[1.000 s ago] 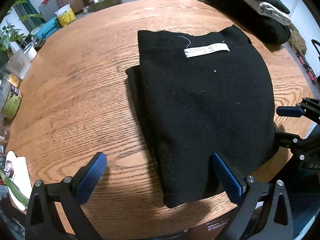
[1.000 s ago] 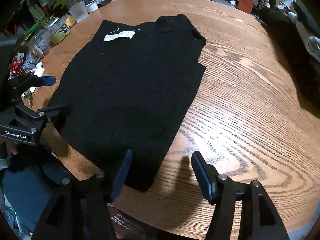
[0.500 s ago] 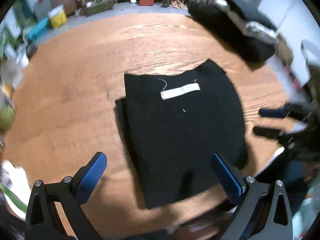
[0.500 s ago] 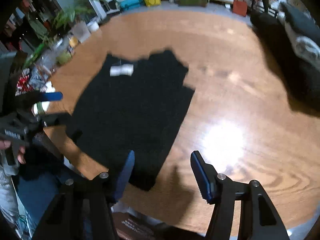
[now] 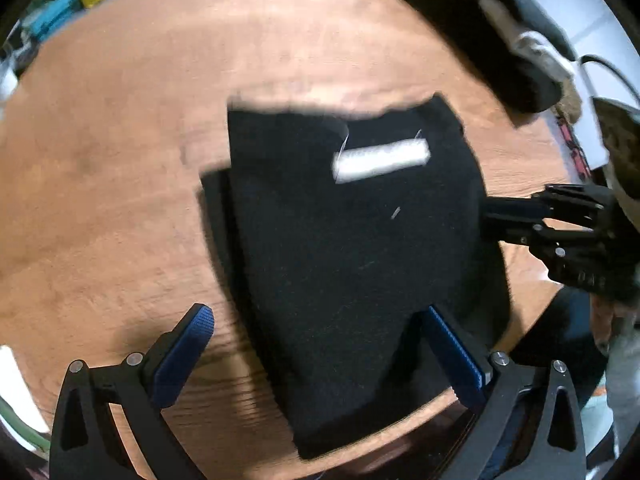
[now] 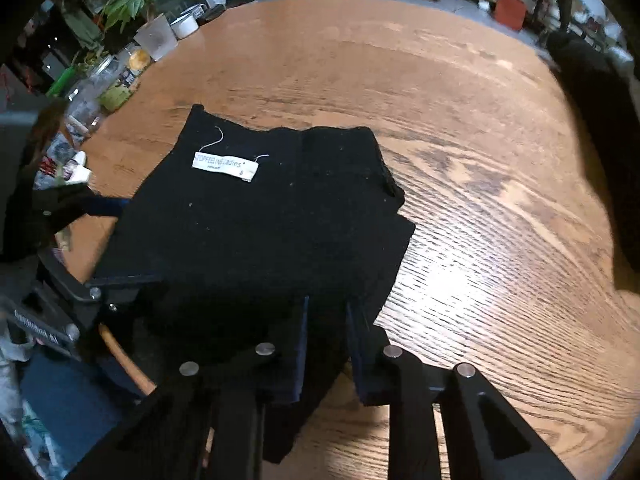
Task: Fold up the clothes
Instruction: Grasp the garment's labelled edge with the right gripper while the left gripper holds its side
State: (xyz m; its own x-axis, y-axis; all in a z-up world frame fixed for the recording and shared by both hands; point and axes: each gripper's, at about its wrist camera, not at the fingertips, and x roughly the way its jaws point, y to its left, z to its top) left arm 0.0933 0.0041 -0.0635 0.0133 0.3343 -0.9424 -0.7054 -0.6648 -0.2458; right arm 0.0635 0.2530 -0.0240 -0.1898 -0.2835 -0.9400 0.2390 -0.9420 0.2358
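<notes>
Right hand-held gripper (image 6: pixel 326 344) has just been closing onto the one black garment's (image 6: pixel 264 220) corner; left one (image 5: pixel 320 344) gapes empty.

A black knit garment (image 6: pixel 256 232) lies folded flat near the bench's (image 6: pixel 460 160) front edge, white label (image 6: pixel 225 166) facing up, one corner overhanging.

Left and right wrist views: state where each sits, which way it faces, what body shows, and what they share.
Left wrist: on the left gripper, facing steeply down at the black garment on the wooden table; jaws wide open; right gripper at right.
Right wrist: on the right gripper, jaws just closing on the garment's near edge; left gripper at left.
Shared: garment, white label, table.
</notes>
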